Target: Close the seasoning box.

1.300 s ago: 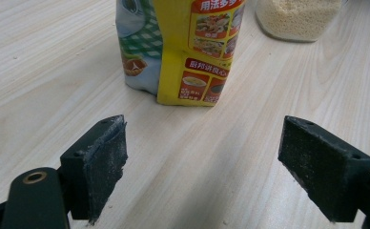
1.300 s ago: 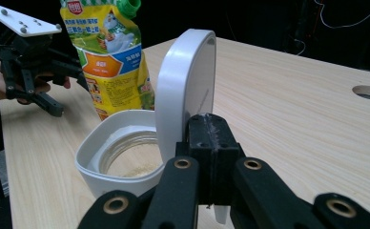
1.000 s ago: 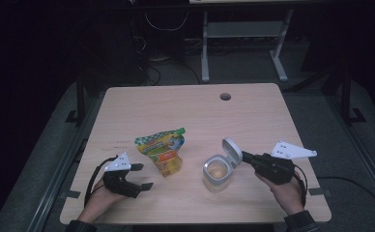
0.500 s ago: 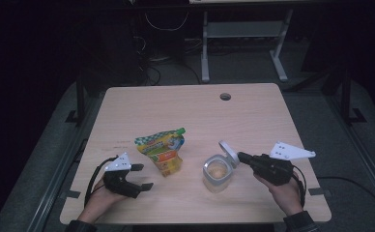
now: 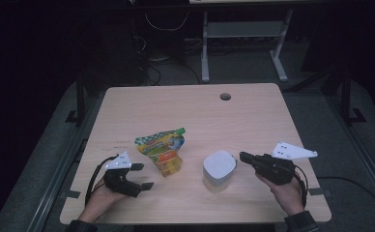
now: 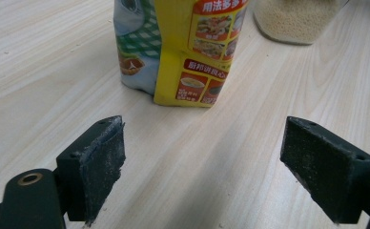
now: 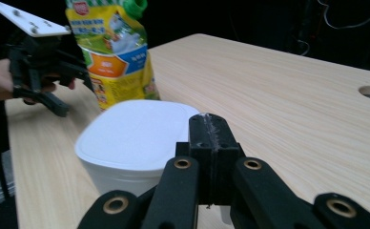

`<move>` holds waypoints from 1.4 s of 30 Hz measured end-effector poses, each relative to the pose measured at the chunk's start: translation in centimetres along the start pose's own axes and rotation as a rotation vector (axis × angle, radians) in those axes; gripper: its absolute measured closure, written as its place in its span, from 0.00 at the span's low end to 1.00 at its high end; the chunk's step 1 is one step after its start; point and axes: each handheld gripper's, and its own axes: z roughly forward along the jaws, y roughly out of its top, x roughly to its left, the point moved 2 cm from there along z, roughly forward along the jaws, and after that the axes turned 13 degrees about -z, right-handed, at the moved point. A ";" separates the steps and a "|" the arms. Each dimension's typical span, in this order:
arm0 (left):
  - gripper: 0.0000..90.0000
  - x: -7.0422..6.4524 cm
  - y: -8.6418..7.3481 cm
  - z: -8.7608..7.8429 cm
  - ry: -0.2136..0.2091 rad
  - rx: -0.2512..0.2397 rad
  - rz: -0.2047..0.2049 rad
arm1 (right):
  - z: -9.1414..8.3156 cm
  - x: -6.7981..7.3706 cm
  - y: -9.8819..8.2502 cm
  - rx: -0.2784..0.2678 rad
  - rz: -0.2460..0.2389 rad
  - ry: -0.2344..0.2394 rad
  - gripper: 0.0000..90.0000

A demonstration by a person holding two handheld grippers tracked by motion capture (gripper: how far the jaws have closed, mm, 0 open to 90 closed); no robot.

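Observation:
A yellow and green spouted food pouch (image 5: 161, 151) stands on the wooden table (image 5: 200, 111). To its right is a clear container (image 5: 218, 175) with its white lid (image 5: 219, 164) lying flat on top. My left gripper (image 5: 144, 176) rests left of the pouch, open, with nothing between its jaws. In the left gripper view (image 6: 211, 152) the pouch (image 6: 183, 52) stands just ahead, and behind it the container (image 6: 295, 19) holds pale grains. My right gripper (image 5: 242, 156) is shut, and its tips (image 7: 209, 133) sit at the near edge of the lid (image 7: 135, 129). I cannot tell whether they pinch it.
A round cable hole (image 5: 225, 96) sits near the table's far edge. Beyond the table are a dark floor, cables and a metal stand (image 5: 243, 34). The right gripper view takes in the pouch (image 7: 116, 52) and the other hand's gripper (image 7: 45, 62).
The white lid was tilted up off the container, with the grains showing; it now lies flat on top. Both hands have stayed where they were.

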 end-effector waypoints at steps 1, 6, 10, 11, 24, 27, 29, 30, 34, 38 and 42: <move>0.16 0.0 0.0 0.0 0.001 0.003 0.001 | 0.0 -0.1 -0.1 0.004 -0.006 -0.007 1.00; 0.16 -0.1 -0.2 -0.1 0.008 -0.004 0.010 | 0.1 -0.7 -0.8 0.038 0.003 -0.038 0.94; 0.16 0.0 -0.3 0.1 0.006 0.001 0.010 | 0.0 -1.1 -1.5 0.064 0.006 -0.068 0.85; 0.16 0.0 -0.3 0.1 0.006 0.001 0.011 | 0.0 -1.2 -1.6 0.066 0.010 -0.080 0.83; 0.16 0.2 -0.5 0.2 0.009 -0.002 0.016 | 0.1 -2.2 -4.2 0.132 0.027 -0.133 0.51; 0.16 0.3 -0.5 0.3 0.008 0.001 0.016 | 0.4 -2.6 -5.0 0.146 0.041 -0.138 0.43; 0.16 0.3 -0.5 0.4 0.009 0.001 0.015 | 0.5 -2.9 -5.4 0.162 0.044 -0.149 0.39; 0.16 0.4 -0.5 0.5 0.011 0.006 0.020 | 0.6 -3.1 -5.6 0.168 0.039 -0.156 0.37; 0.16 0.5 -0.6 0.6 0.013 0.007 0.020 | 0.6 -3.5 -6.2 0.185 0.026 -0.187 0.31; 0.15 0.5 -0.5 0.7 0.020 0.006 0.022 | 1.1 -4.0 -7.2 0.245 0.038 -0.207 0.22; 0.15 0.5 -0.5 0.7 0.027 0.009 0.029 | 1.4 -4.3 -7.9 0.301 0.052 -0.221 0.18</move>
